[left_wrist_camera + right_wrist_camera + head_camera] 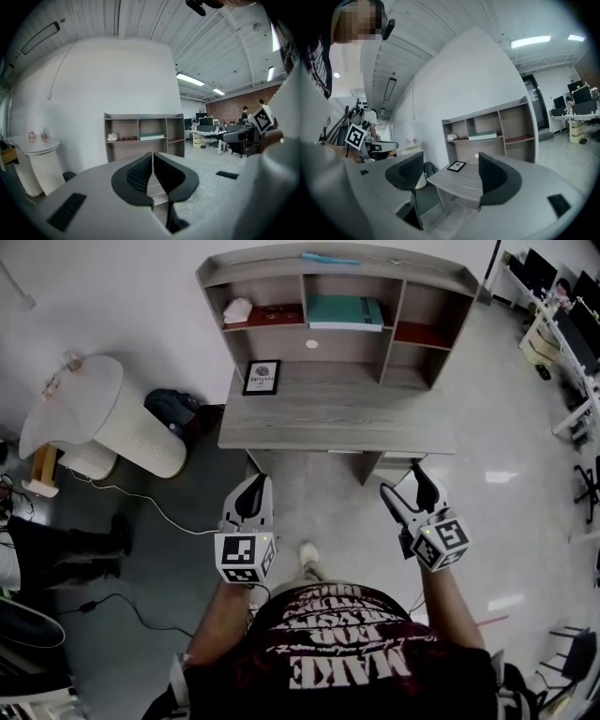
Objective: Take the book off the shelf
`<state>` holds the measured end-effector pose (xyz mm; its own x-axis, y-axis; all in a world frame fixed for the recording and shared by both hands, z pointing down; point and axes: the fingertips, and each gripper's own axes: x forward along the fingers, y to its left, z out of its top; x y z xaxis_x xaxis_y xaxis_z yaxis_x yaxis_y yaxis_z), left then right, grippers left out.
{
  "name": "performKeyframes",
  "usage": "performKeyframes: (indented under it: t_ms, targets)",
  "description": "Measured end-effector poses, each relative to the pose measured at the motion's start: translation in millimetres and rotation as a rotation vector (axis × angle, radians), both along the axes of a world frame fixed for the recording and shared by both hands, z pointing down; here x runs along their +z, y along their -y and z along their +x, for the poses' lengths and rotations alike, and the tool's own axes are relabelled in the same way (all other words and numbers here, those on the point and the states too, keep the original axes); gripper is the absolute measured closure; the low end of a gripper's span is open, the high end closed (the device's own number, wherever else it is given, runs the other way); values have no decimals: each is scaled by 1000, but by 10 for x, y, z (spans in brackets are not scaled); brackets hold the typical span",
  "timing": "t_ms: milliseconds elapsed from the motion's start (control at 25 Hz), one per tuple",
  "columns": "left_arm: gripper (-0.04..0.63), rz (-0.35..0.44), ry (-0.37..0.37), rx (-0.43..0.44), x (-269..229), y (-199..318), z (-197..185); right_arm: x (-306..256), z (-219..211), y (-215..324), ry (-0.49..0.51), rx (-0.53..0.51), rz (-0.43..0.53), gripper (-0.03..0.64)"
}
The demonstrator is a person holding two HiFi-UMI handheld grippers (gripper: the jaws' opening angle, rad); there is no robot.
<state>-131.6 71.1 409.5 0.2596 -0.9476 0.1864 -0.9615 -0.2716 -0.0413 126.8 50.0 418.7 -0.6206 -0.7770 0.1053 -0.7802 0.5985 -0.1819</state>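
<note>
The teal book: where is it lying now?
In the head view, the book lies flat in the middle compartment of the shelf, above the desk, with a white object in the compartment to its left.

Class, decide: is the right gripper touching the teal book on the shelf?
Apart. The head view shows the right gripper over the floor, short of the desk; the book lies in the shelf's middle compartment.

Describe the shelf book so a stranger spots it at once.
On the grey desk by the white wall stands a three-bay shelf unit. The book lies flat in its middle bay, thick and teal, unlike the white lump in the left bay.
</note>
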Motion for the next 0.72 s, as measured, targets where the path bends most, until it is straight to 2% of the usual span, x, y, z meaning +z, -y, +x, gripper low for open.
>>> performKeyframes:
  t_ms: [360, 720]
  targets:
    - [578, -41, -21, 12, 161, 583, -163, 112, -207, 531, -16, 2, -42, 252]
    - [578, -29, -52, 101, 111, 1172, -70, 12, -235, 906, -53, 48, -44, 252]
